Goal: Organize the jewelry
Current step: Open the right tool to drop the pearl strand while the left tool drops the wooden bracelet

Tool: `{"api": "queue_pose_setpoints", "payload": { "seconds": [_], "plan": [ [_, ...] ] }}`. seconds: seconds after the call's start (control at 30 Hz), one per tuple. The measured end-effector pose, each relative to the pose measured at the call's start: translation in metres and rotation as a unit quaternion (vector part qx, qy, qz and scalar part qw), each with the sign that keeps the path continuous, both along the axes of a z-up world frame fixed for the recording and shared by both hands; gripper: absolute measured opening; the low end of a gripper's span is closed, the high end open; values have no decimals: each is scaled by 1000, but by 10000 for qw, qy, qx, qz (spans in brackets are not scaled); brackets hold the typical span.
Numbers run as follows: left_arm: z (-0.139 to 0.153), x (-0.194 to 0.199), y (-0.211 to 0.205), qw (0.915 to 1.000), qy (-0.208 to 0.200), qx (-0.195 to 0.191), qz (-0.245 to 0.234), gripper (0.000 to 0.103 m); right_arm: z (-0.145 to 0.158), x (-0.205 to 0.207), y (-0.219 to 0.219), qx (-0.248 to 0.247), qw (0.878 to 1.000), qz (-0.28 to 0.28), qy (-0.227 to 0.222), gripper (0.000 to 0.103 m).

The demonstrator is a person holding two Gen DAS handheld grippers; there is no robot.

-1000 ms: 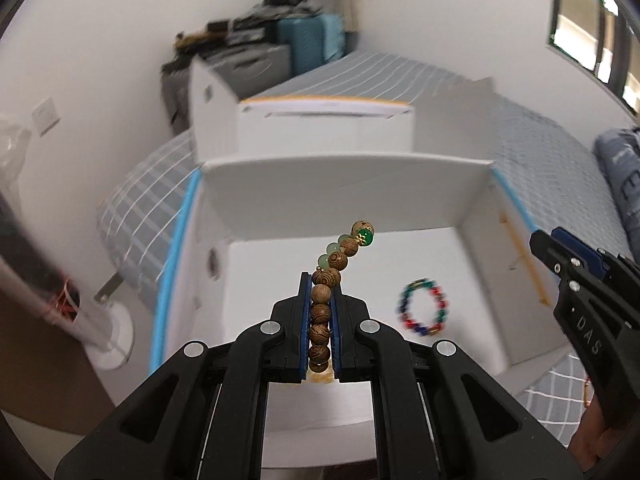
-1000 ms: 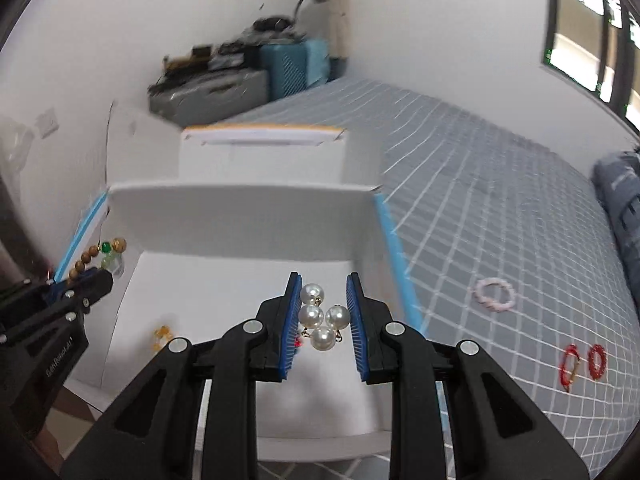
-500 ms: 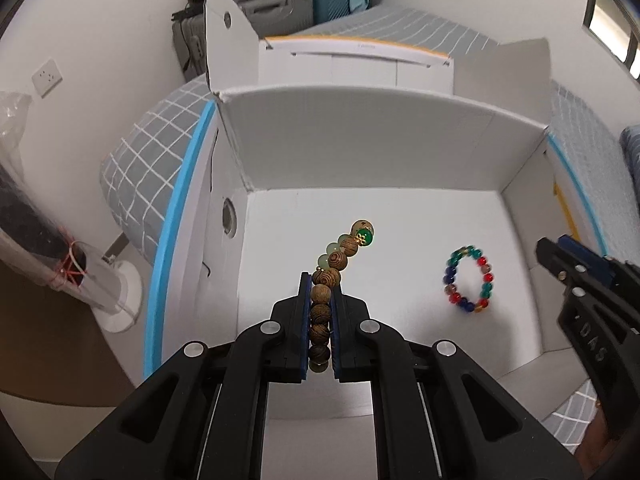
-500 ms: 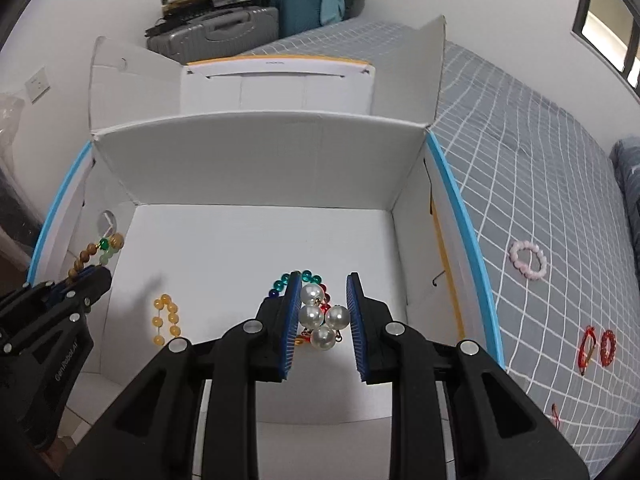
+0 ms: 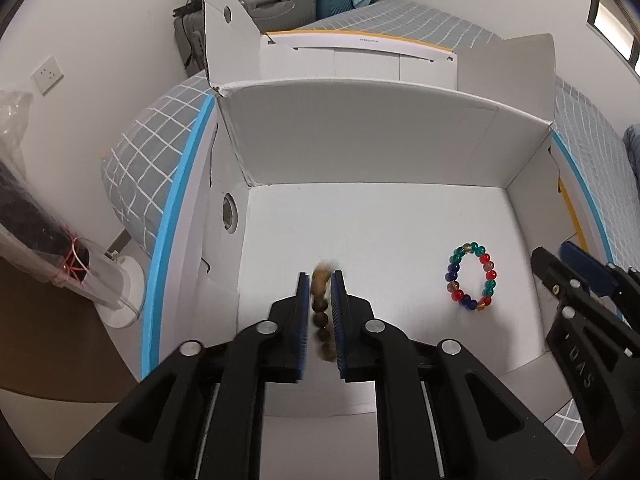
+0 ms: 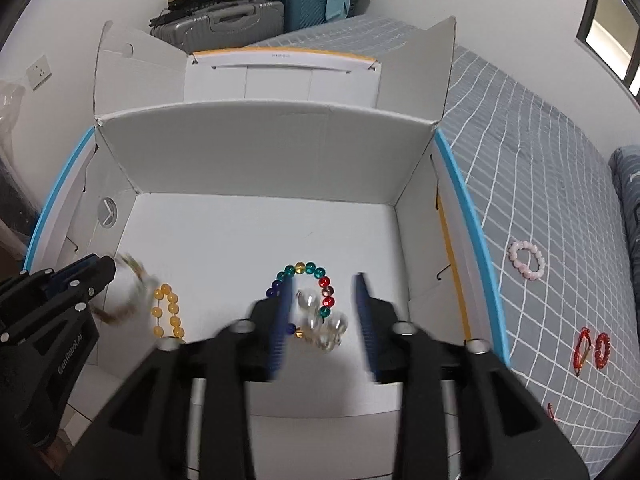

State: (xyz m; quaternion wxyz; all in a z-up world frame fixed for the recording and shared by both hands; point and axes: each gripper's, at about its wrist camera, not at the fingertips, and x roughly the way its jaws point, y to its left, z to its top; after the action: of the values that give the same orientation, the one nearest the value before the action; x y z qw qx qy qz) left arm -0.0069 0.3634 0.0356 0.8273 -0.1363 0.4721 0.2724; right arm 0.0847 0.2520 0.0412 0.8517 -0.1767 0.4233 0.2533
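Observation:
A white cardboard box (image 5: 360,132) lies open on the bed under both grippers. My left gripper (image 5: 321,280) hangs over its left part with the jaws opening. A wooden bead bracelet (image 5: 322,312) is blurred between the pads, slipping free. My right gripper (image 6: 323,280) hangs over the box floor, its jaws opening wide. A cluster of pearls (image 6: 322,322) is blurred in the gap and touches neither pad. A multicoloured bead bracelet (image 6: 308,270) and a yellow bead bracelet (image 6: 168,312) lie on the box floor. In the right wrist view the wooden bracelet (image 6: 128,296) drops beside the left gripper (image 6: 100,268).
On the grey checked bedspread (image 6: 540,160) right of the box lie a pink bead bracelet (image 6: 526,260) and red earrings (image 6: 592,350). The box flaps (image 6: 424,68) stand up at the back. Suitcases (image 6: 240,20) stand against the far wall.
Both pairs of jaws have come apart. The wooden bracelet has slid out of the left jaws and the pearls have left the right pads. Both grippers dipped lower over the box.

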Motion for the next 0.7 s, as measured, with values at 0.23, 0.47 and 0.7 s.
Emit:
{"api": "queue_pose_setpoints", "payload": {
  "seconds": [0.23, 0.47, 0.7],
  "plan": [
    [18, -10, -2, 9992, -341, 197, 95, 67, 18, -9, -11, 233, 9993, -8, -303, 75],
    [33, -20, -6, 9966, -691, 412, 174, 90, 33, -12, -26, 502, 9970, -145, -571, 95],
    [33, -21, -11, 9960, -761, 442, 164, 97, 39, -12, -43, 590, 9956, -282, -678, 95]
  ]
}}
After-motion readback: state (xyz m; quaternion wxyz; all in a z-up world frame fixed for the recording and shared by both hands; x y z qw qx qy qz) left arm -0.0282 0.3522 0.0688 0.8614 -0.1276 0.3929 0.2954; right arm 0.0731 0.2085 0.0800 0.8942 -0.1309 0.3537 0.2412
